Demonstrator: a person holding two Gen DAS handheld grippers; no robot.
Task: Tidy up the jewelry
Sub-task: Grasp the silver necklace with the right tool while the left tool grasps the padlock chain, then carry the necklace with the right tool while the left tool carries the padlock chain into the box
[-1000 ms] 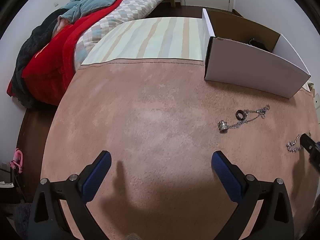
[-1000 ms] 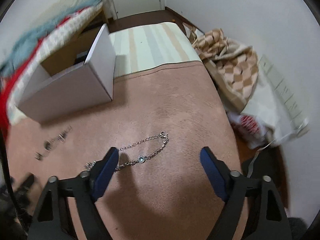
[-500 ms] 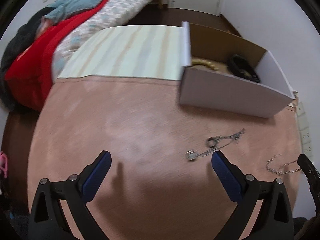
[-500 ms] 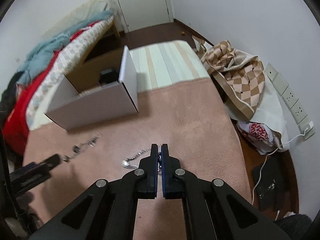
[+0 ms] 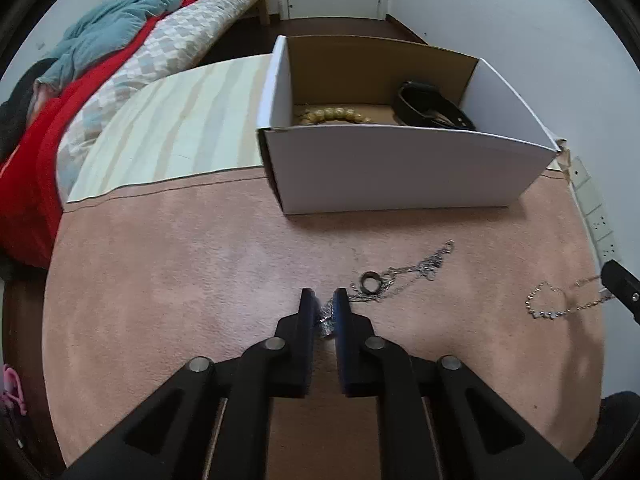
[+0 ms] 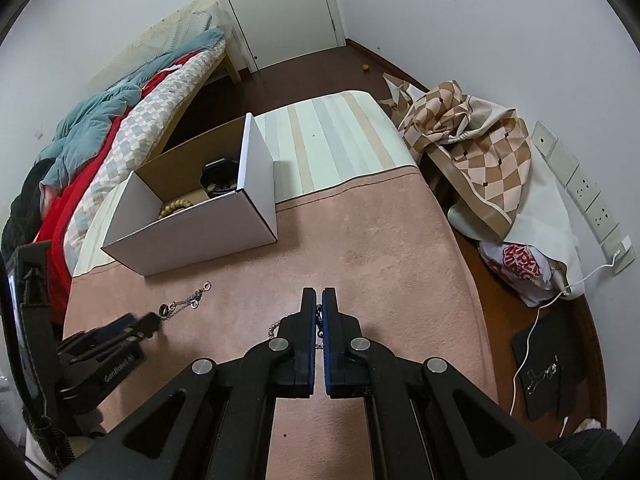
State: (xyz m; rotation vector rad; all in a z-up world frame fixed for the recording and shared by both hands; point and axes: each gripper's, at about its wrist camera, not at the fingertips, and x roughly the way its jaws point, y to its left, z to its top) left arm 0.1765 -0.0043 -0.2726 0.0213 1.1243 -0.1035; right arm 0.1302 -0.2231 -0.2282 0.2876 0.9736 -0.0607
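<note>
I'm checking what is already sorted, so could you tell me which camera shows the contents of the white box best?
The left wrist view: it looks into the white box, showing a beaded bracelet and a black strap. The right wrist view shows both smaller, partly hidden by the wall.

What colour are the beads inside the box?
Golden yellow beads, clearest in the left wrist view.

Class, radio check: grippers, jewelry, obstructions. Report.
Left gripper shut on ring necklace. Right gripper shut on silver chain. White box ahead, open-topped; nothing in the way.
</note>
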